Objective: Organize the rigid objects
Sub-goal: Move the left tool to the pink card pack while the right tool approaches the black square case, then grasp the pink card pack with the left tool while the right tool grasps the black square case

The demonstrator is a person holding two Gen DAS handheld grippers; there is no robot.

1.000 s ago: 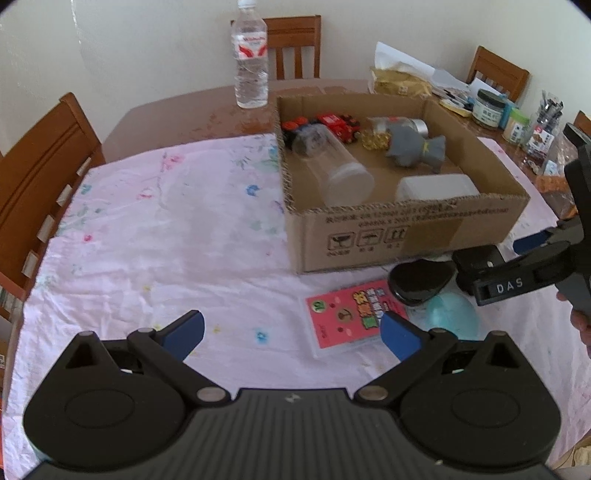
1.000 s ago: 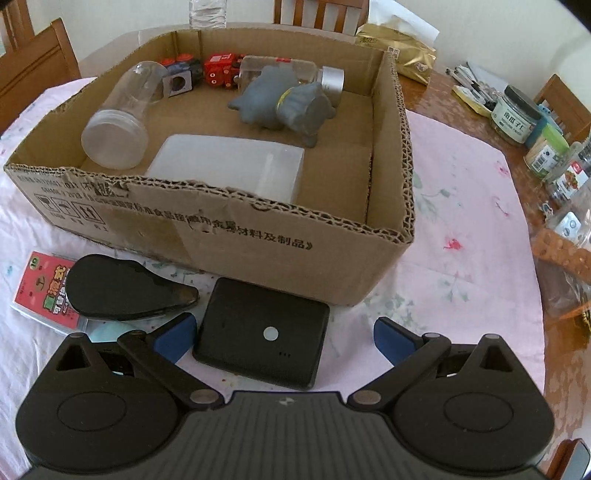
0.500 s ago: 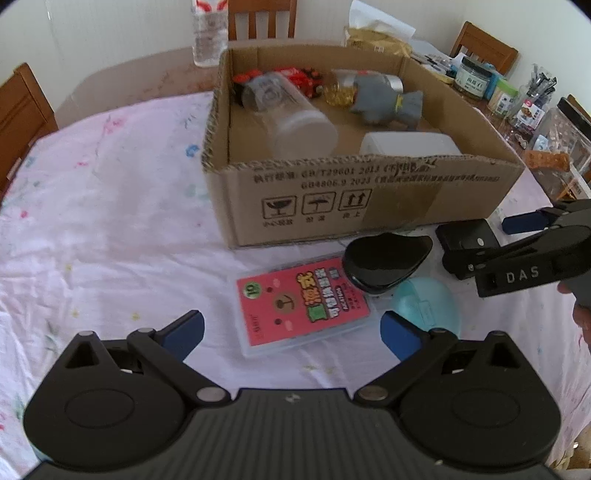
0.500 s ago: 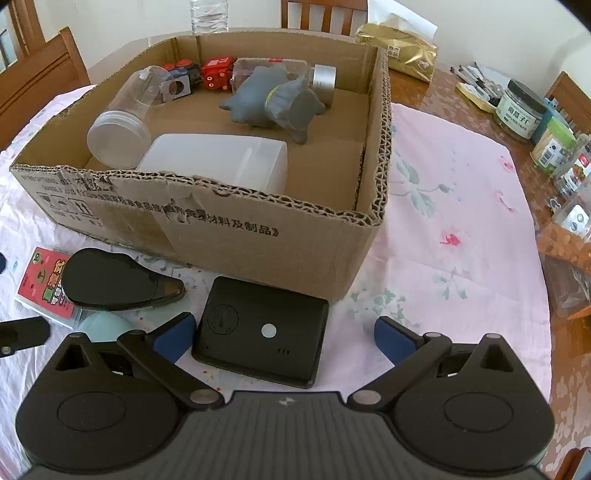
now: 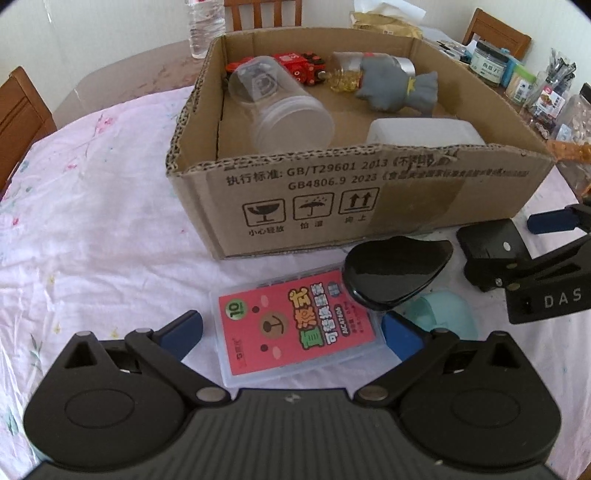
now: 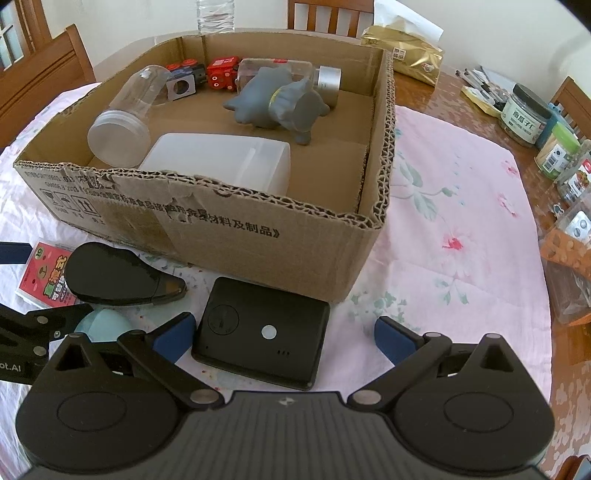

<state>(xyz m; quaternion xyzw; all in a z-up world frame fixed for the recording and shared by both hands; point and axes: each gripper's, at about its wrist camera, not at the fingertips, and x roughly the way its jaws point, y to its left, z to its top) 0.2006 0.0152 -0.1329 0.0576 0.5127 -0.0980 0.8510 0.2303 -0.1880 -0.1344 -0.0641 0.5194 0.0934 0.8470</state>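
Note:
A cardboard box (image 5: 369, 206) (image 6: 258, 236) on the pink tablecloth holds a clear jar (image 5: 280, 107), red toy blocks (image 5: 295, 64), a grey toy figure (image 6: 277, 99) and a white container (image 6: 221, 162). In front of the box lie a pink card case (image 5: 295, 325), a glossy black shell-shaped object (image 5: 395, 271), a pale teal round piece (image 5: 443, 314) and a flat black device (image 6: 262, 339). My left gripper (image 5: 291, 332) is open around the pink card case. My right gripper (image 6: 284, 332) is open, with the black device between its fingers.
A water bottle (image 5: 205, 26) stands behind the box. Jars and packets (image 6: 532, 122) crowd the table's right side, a gold bag (image 6: 413, 55) lies at the back, and wooden chairs (image 5: 18, 110) ring the table.
My left gripper has moved forward and right until its fingers straddle the pink card case. My right gripper has edged closer around the black device.

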